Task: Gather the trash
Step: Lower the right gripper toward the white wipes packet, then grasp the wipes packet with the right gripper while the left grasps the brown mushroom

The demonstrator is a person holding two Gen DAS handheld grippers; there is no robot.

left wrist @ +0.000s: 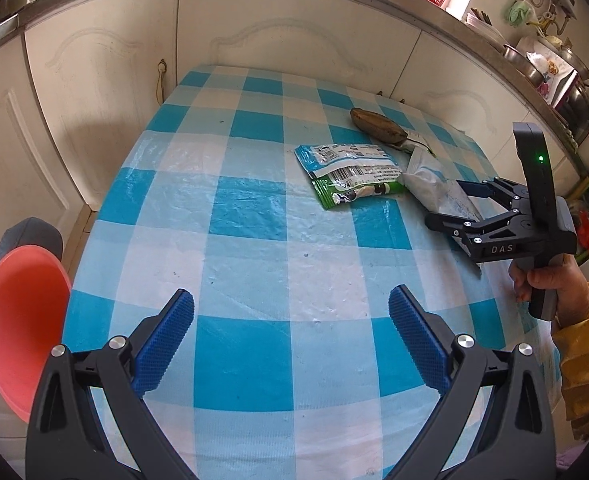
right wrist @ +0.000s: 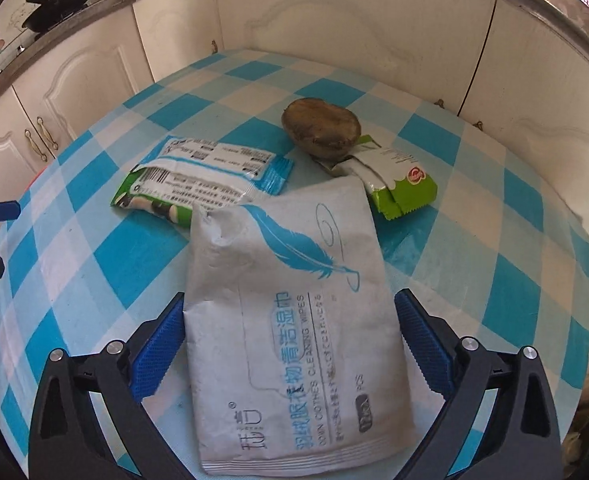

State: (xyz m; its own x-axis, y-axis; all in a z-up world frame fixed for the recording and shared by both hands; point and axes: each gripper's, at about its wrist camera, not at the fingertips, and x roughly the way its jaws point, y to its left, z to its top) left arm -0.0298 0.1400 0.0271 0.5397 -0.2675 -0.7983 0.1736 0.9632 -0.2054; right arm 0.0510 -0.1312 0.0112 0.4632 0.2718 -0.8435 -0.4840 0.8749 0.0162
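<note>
White wipes pouch (right wrist: pixel 290 320), reading "DOWN CLOTHES CLEANING WIPES", is lying on the checked tablecloth (right wrist: pixel 474 216) between the right gripper (right wrist: pixel 290 344)'s wide-spread pads, apparently unpressed. Green wrappers (right wrist: pixel 398 188) and a brown lump (right wrist: pixel 320 126) are sitting at 12 o'clock. Left gripper (left wrist: pixel 290 328) is hovering open, empty; "DAS" is showing on the right one.

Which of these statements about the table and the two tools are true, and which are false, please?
1. The white wipes packet lies between the right tool's open fingers. True.
2. The left tool grips a wrapper. False: it is open over bare blue-checked tablecloth.
3. A brown potato-like lump rests at the far end of the trash. True.
4. The pink bin stands on the table. False: it sits off the table's edge, lower down.
</note>
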